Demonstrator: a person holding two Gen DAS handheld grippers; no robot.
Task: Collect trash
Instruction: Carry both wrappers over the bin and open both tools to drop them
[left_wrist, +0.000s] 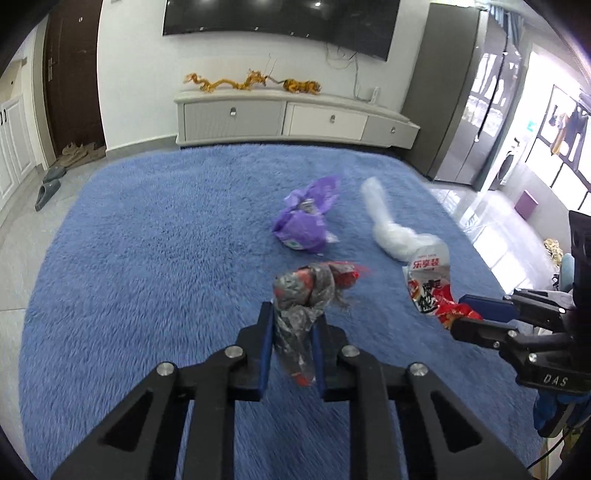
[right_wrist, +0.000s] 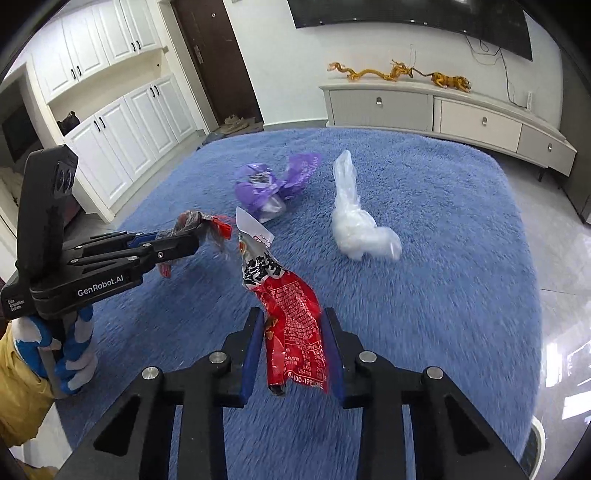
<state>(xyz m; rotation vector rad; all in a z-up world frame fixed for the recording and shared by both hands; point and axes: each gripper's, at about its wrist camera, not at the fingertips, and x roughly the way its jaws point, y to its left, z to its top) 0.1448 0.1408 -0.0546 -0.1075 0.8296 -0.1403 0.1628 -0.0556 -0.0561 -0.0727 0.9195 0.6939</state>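
My left gripper (left_wrist: 291, 332) is shut on a crumpled grey and red wrapper (left_wrist: 303, 291), which sticks up past the fingertips over the blue shaggy rug (left_wrist: 147, 240). In the right wrist view the same left gripper (right_wrist: 184, 240) comes in from the left with that wrapper (right_wrist: 192, 219). My right gripper (right_wrist: 291, 315) is shut on a red and white snack packet (right_wrist: 295, 332); its blue pads press both sides. The left wrist view shows the right gripper (left_wrist: 460, 314) and its packet (left_wrist: 428, 273). A purple bag (right_wrist: 269, 184) and a white plastic bag (right_wrist: 354, 221) lie loose on the rug beyond.
A low grey TV cabinet (left_wrist: 295, 118) with dragon and tiger figures stands past the rug's far edge. White cupboards (right_wrist: 122, 110) and a dark door line the left wall, with slippers (left_wrist: 48, 188) on the tiles. A gloved hand (right_wrist: 74, 354) holds the left gripper's handle.
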